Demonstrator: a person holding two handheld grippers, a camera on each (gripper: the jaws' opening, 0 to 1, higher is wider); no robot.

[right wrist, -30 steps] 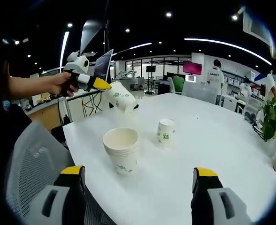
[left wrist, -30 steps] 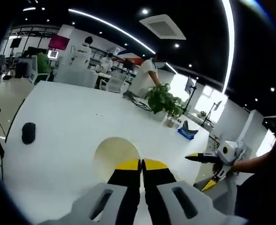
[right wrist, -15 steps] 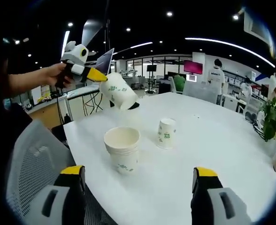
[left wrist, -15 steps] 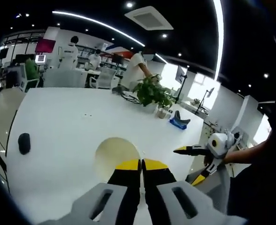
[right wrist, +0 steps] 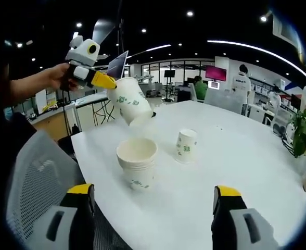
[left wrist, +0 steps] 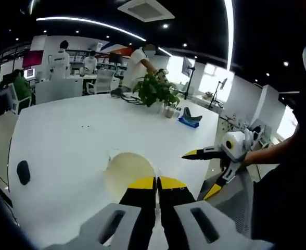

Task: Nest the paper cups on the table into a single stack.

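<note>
I hold 1 paper cup in my left gripper, pinched by its rim between the yellow-tipped jaws and tilted, base pointing down toward the stack of cups that stands upright near the table edge. In the right gripper view the held cup hangs just above and slightly left of the stack's open mouth, not yet touching it. A single cup stands mouth down just beyond the stack, apart from it. In the left gripper view the jaws are pressed together over the cup's wall, its pale inside showing ahead of the tips.

My right gripper waits with jaws spread wide and empty, well back from the stack; it also shows from the side in the left gripper view.

The step in hand looks like nesting the held cup. To do it well I would level the cup until its base faces straight down, centre it over the mouth, lower it until it seats, then release. A tilted entry could catch the rim and tip the stack, which sits close to the edge
</note>
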